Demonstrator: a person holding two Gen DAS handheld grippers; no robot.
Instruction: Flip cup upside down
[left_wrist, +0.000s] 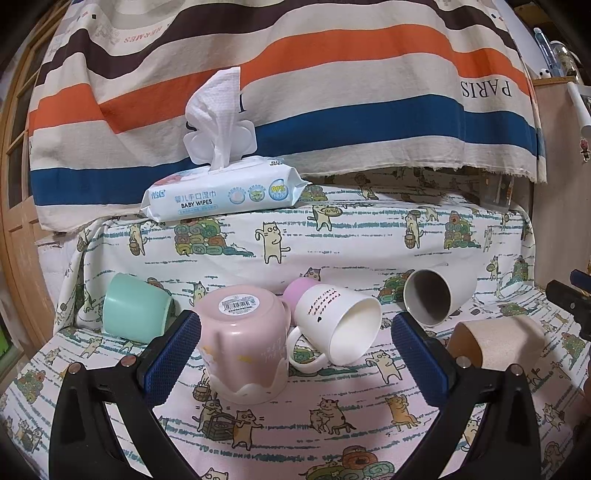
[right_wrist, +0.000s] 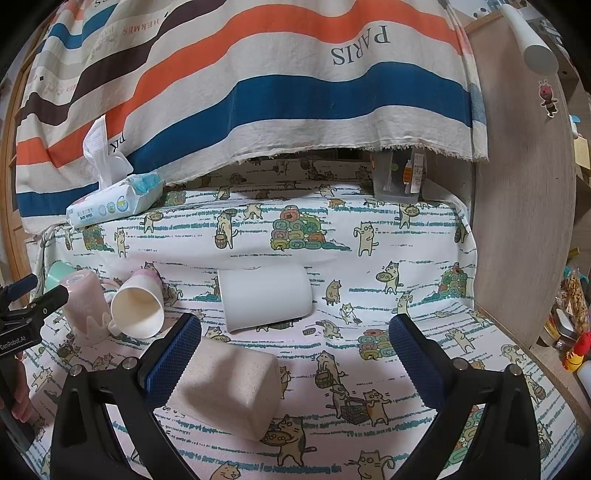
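Pink cup (left_wrist: 242, 341) stands inverted, barcode label topmost.

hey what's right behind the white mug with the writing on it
A purple cup lies right behind the white mug; only its rounded end shows, the rest covered.

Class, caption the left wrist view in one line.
Open left tool faces an upside-down pink cup among cups lying sideways.
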